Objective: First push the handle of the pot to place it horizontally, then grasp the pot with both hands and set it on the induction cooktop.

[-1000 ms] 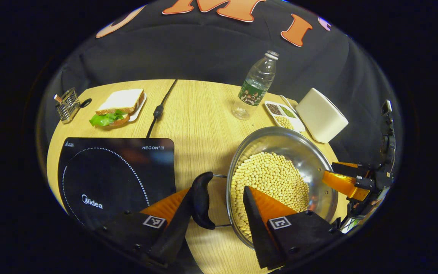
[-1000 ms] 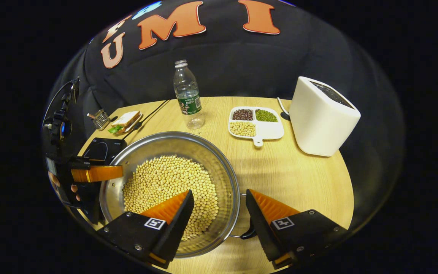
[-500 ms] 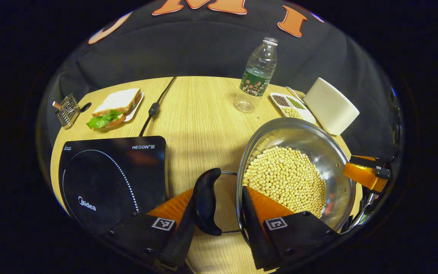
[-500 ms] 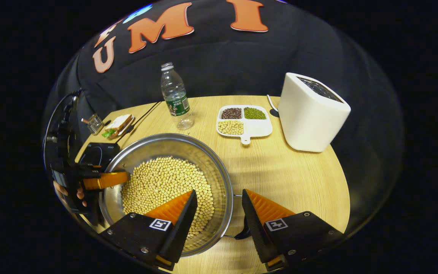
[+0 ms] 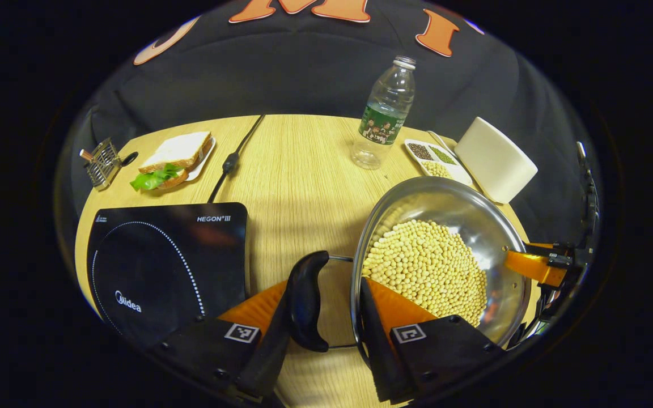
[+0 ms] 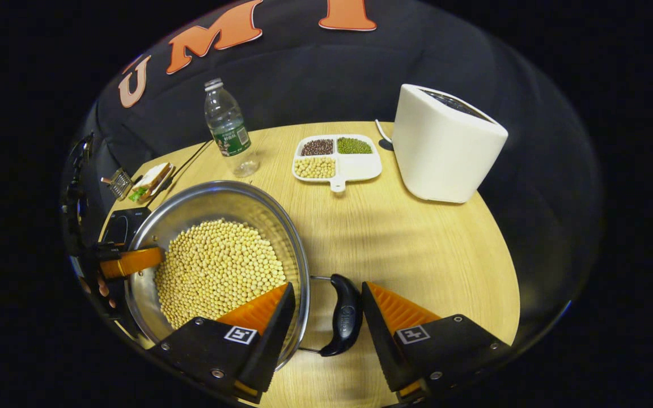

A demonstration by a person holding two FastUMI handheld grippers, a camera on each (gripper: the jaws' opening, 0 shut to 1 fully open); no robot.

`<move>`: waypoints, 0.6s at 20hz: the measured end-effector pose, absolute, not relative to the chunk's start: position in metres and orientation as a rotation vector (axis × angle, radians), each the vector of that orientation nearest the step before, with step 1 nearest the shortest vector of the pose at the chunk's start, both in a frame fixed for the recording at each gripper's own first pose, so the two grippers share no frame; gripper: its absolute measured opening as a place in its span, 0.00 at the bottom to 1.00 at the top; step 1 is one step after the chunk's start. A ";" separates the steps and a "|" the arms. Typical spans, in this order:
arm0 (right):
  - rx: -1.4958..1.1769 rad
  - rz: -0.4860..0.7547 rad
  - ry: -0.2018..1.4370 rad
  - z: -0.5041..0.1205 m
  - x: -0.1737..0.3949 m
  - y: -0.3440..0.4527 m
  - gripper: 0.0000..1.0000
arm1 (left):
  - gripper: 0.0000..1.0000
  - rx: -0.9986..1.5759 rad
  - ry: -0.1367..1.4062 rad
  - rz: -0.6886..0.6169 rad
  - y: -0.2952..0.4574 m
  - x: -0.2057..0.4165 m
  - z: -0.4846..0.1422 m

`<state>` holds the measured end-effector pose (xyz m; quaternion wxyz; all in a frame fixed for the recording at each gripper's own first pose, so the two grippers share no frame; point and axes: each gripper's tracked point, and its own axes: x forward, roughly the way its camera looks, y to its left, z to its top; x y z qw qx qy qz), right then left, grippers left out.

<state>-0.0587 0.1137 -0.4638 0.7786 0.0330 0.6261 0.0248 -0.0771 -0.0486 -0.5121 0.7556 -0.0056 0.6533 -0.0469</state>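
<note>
Here, pot (image 5: 440, 255) right handle (image 6: 344, 314) — induction cooktop (image 5: 162, 260) leftward.

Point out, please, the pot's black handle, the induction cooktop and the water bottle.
black handle (image 6: 345, 315): right gripper view, middle of grip.
induction cooktop (image 5: 156, 255): left gripper view, glass top.
water bottle (image 6: 229, 133): right gripper view, label.
</note>
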 end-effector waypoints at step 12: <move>0.123 0.017 1.389 -0.472 -0.062 0.117 0.57 | 0.64 0.025 1.383 -0.084 -0.048 -0.075 -0.512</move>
